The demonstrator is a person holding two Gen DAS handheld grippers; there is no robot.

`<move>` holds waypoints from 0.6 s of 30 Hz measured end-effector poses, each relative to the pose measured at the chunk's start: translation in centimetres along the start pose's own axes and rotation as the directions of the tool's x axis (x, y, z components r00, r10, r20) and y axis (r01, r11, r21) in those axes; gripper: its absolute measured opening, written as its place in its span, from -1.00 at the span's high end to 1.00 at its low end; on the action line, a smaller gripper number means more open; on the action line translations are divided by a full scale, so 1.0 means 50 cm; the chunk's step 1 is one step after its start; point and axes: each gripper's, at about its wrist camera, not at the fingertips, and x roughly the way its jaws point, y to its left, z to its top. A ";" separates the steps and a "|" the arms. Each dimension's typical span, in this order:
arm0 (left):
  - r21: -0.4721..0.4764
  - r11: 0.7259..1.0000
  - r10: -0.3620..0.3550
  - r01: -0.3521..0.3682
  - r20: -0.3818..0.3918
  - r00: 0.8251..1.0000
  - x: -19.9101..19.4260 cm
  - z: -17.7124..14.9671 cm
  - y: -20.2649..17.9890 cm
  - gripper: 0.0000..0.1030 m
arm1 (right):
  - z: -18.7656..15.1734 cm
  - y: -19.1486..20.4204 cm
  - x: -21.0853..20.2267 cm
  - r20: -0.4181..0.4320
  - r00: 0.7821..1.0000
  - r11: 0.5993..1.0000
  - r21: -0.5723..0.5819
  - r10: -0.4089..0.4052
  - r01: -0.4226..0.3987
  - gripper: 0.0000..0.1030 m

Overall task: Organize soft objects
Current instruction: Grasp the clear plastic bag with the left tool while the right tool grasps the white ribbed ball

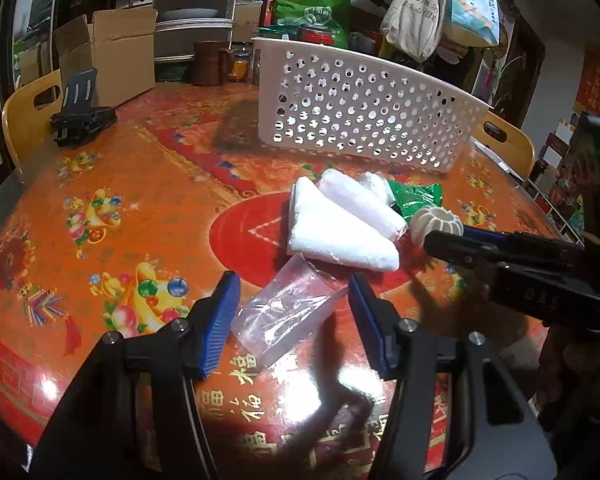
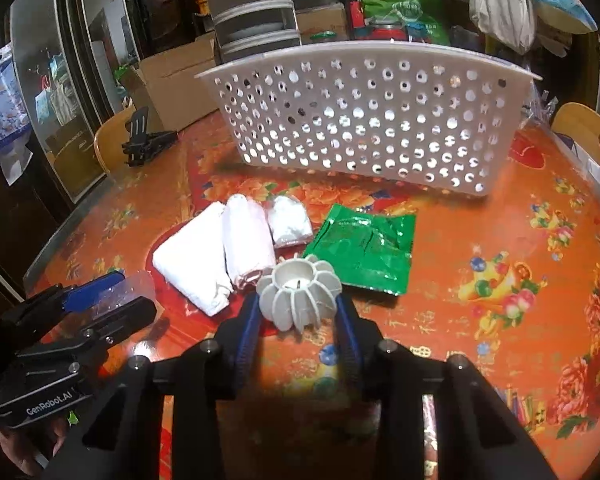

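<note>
At the centre of the left wrist view, on the orange and red patterned counter [image 1: 132, 184], lies a clear plastic packet [image 1: 288, 312], flat between the two blue pads of the left tool [image 1: 294, 314]. That tool stands wide, its pads on either side of the packet with a gap showing at each side. Just above the packet in the frame sits a folded white towel [image 1: 332, 232], and touching its upper right side a rolled pale pink cloth [image 1: 364, 204]. A small white bundle [image 1: 378, 186] lies behind the roll, and a crinkled green foil pouch [image 1: 418, 198] lies to the right of it.

Toward the lower middle of the right wrist view, the right tool [image 2: 300, 320] is closed narrowly on a white ribbed pumpkin-shaped ball [image 2: 300, 296], one blue pad pressed against each flank. The ball's hollow top faces up. It sits just below the green pouch and the pink roll in that frame, close to both. From the left wrist view the same ball shows at the right of the frame, at the tip of the right tool's dark fingers.

Across the upper middle of both views stands a white perforated basket [image 1: 364, 108], its holed wall facing the cameras, well apart from the soft things in front of it. A black folding stand [image 1: 82, 118] rests at the upper left of the counter, beside a cardboard box [image 1: 108, 56]
</note>
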 end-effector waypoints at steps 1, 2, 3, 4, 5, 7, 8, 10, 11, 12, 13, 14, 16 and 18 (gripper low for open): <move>0.002 1.000 0.003 -0.003 0.000 1.000 0.000 0.001 -0.001 -0.05 | -0.001 -0.001 -0.003 0.008 1.000 1.000 0.001 0.002 -0.002 0.27; 0.003 1.000 0.003 -0.003 0.001 1.000 0.000 0.002 -0.002 -0.05 | -0.001 -0.002 -0.007 0.016 1.000 1.000 0.003 0.003 -0.003 0.27; 0.003 1.000 0.003 -0.003 0.000 1.000 0.000 0.003 -0.002 -0.05 | -0.002 -0.003 -0.010 0.024 1.000 1.000 0.005 0.005 -0.005 0.27; 0.003 1.000 0.004 -0.004 0.000 1.000 -0.001 0.004 -0.003 -0.05 | -0.002 -0.004 -0.013 0.028 1.000 1.000 0.005 0.008 -0.008 0.28; 0.004 1.000 0.007 -0.007 0.000 1.000 -0.001 0.005 -0.003 -0.05 | -0.001 -0.005 -0.015 0.033 0.999 1.000 0.007 0.009 -0.009 0.28; 0.006 1.000 0.012 -0.012 0.001 1.000 -0.002 0.007 -0.004 -0.05 | 0.000 -0.007 -0.020 0.046 0.999 1.000 0.011 0.013 -0.014 0.28; 0.007 1.000 0.014 -0.014 0.002 1.000 -0.003 0.009 -0.004 -0.05 | 0.000 -0.007 -0.022 0.051 0.999 1.000 0.012 0.015 -0.015 0.28; 0.010 1.000 0.018 -0.018 0.006 1.000 -0.006 0.013 -0.003 -0.05 | 0.000 -0.009 -0.028 0.061 0.998 1.000 0.012 0.017 -0.018 0.28; 0.013 1.000 0.023 -0.023 0.009 1.000 -0.007 0.016 -0.004 -0.05 | 0.000 -0.009 -0.029 0.063 0.998 1.000 0.012 0.018 -0.019 0.28; 0.014 1.000 0.025 -0.025 0.010 1.000 -0.008 0.018 -0.003 -0.05 | 0.000 -0.009 -0.030 0.065 0.998 1.000 0.012 0.019 -0.020 0.28; 0.015 1.000 0.026 -0.026 0.012 1.000 -0.010 0.019 -0.003 -0.05 | 0.000 -0.010 -0.031 0.067 0.998 1.000 0.011 0.020 -0.020 0.28; 0.015 0.999 0.028 -0.028 0.012 1.000 -0.010 0.020 -0.002 -0.05 | -0.001 -0.011 -0.033 0.069 0.997 1.000 0.010 0.019 -0.019 0.28; 0.014 0.999 0.029 -0.029 0.013 0.999 -0.010 0.023 0.000 -0.05 | -0.001 -0.014 -0.037 0.072 0.997 1.000 0.009 0.012 -0.012 0.28; 0.012 0.999 0.032 -0.032 0.013 0.999 -0.009 0.027 0.001 -0.05 | -0.002 -0.019 -0.039 0.075 0.997 1.000 0.012 0.006 -0.007 0.28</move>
